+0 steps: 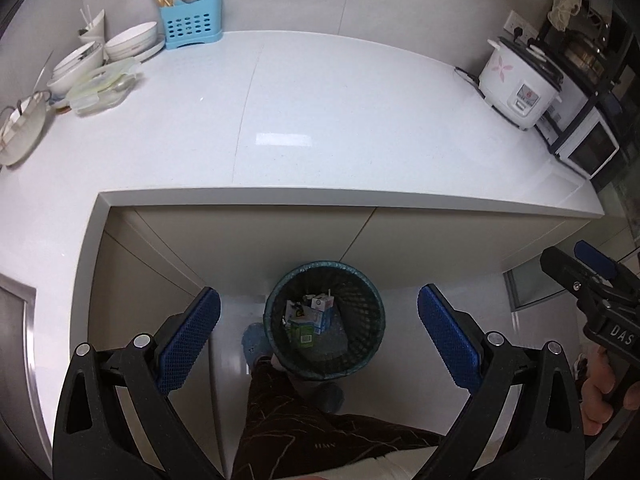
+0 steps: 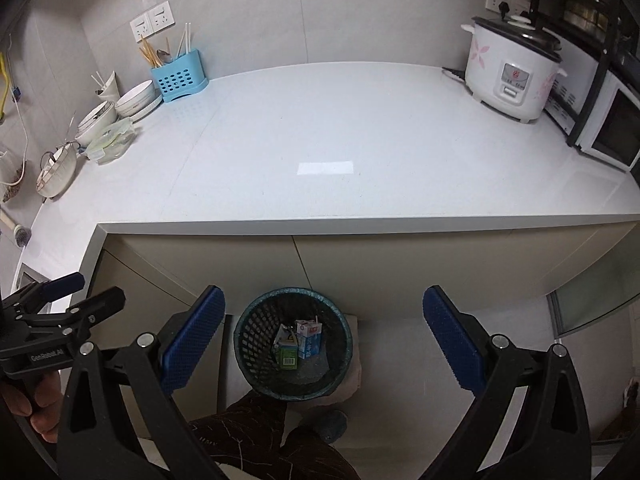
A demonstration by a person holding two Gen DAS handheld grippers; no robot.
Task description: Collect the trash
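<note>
A dark mesh waste bin [image 1: 360, 344] [image 2: 252, 344] stands on the floor below the counter edge. Inside lie small drink cartons: a white and blue one [image 1: 323, 312] [image 2: 309, 339] and a green one [image 1: 303, 334] [image 2: 287, 354]. My left gripper [image 1: 319, 340] hangs open high above the bin, nothing between its blue pads. My right gripper [image 2: 324, 344] is open too, also above the bin and empty. Each gripper shows at the other view's edge: the right one [image 1: 592, 276], the left one [image 2: 68, 304], held by a hand.
The white L-shaped counter [image 1: 340, 120] [image 2: 360, 140] carries bowls and a lid [image 1: 104, 76] at back left, a blue cutlery holder [image 1: 191, 22] [image 2: 179, 74], a rice cooker [image 1: 520, 84] [image 2: 512, 76] and a microwave [image 2: 612, 132] at right. A person's legs and slippers [image 1: 254, 342] are beside the bin.
</note>
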